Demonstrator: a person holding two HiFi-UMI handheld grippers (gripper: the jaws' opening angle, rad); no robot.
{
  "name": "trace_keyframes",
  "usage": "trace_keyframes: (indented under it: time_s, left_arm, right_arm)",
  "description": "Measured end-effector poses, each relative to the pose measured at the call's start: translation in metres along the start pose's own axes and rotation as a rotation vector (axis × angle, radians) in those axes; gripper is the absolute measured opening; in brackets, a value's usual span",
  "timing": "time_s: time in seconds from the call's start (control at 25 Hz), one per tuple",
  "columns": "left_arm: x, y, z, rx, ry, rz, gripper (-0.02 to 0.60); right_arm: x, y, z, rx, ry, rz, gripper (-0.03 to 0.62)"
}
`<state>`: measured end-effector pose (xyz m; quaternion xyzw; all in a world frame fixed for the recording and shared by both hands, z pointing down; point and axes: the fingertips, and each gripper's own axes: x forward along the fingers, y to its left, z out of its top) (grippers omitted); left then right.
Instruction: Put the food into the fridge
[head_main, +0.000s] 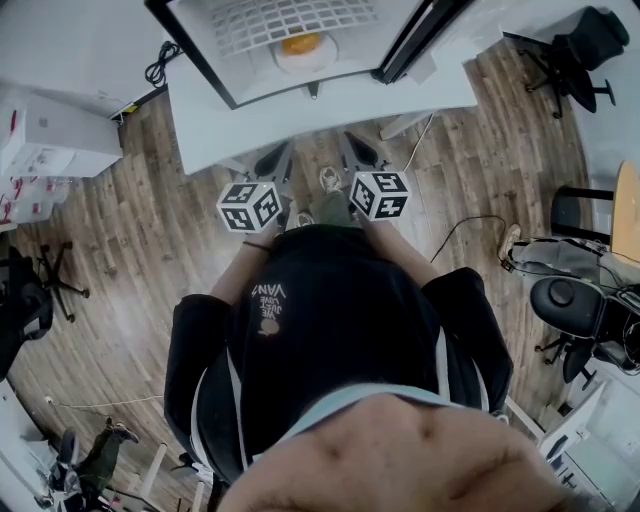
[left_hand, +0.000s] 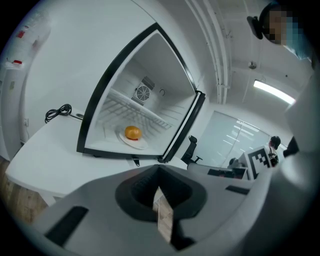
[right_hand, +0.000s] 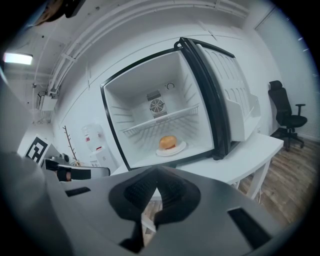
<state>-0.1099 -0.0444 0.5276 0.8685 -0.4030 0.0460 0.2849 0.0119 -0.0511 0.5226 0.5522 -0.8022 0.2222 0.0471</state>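
You are standing on the wooden floor (head_main: 100, 260) facing the white desk (head_main: 330, 110), where the small fridge (right_hand: 150, 85) is sitting with its door (right_hand: 235, 105) swung wide to your right. Inside, the wire shelf (right_hand: 160, 120) is carrying nothing. Beneath it, on the fridge's own floor, a white plate (right_hand: 181, 148) is holding the food (right_hand: 168, 142), a round orange-brown item lying well inside the opening. On that showing, the placing step is looking finished, and shutting the door is probably what is remaining. Both tools are hovering short of the desk's near edge, touching nothing: the left gripper (left_hand: 159, 172) is showing its jaws pressed together and empty, and the right gripper (right_hand: 156, 175) is showing the same. The next move is likely calling for the right gripper to pass round the door's outer face and push it leftward onto the black frame, and closed jaws should be serving well enough as a pusher. Room is looking ample, since the desk under the door's sweep is lying bare and the office chair (right_hand: 285, 117) is standing well apart. The door's free edge is the thing to be minding as you reach around it. The plate is sitting back from the sill, so the door should be clearing it.
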Motion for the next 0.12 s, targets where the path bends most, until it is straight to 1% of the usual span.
trace_keyframes:
  time_s: [0.12]
  left_arm:
    - [-0.0003, 0.0018, 0.0009, 0.003, 0.002, 0.002, 0.017]
  right_arm:
    - [0.0012, 0.0001, 0.0008, -0.002, -0.001, 0.000, 0.012]
